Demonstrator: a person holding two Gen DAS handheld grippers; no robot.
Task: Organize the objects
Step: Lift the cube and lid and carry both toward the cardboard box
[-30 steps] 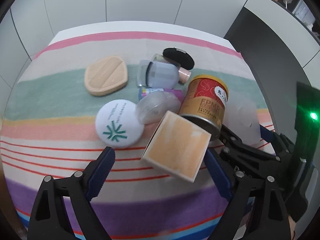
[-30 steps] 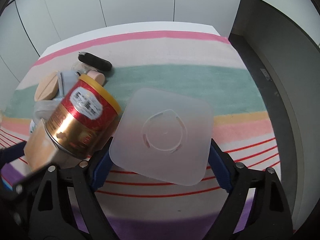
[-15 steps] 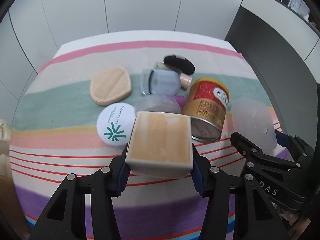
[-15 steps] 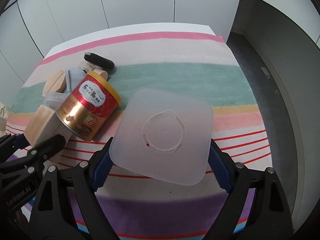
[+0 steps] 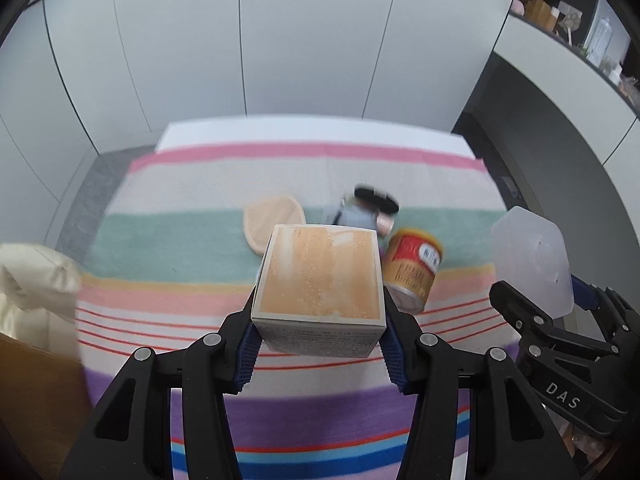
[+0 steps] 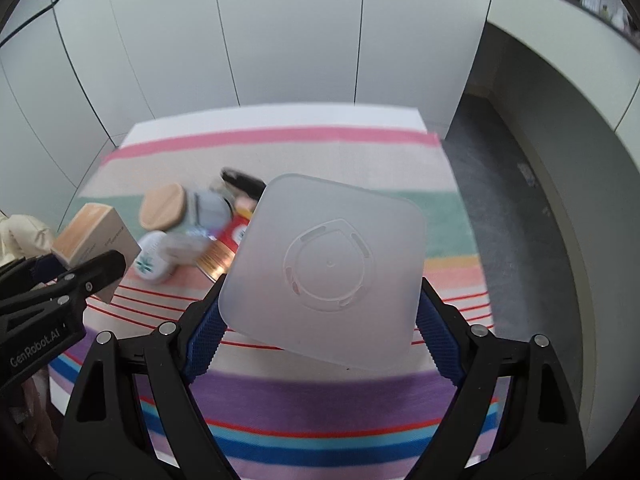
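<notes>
My left gripper [image 5: 318,354] is shut on a peach-topped white box [image 5: 320,276] and holds it above the striped cloth [image 5: 168,248]; the box also shows in the right wrist view [image 6: 94,236]. My right gripper [image 6: 320,336] is shut on a translucent square plastic container [image 6: 326,268], lifted off the cloth; it shows at the right of the left wrist view [image 5: 532,260]. A red and gold can [image 5: 412,268] lies on its side on the cloth.
Behind the can lie a peach compact [image 5: 274,226], a pale blue case [image 5: 354,216], a black oval lid [image 5: 376,196] and a white round compact [image 6: 152,262]. A cream bag [image 5: 32,280] sits at the left edge. White wall panels stand behind the table.
Both grippers have risen and pulled back from the table. The left gripper closed on the box and lifted it. The right still holds the container.
</notes>
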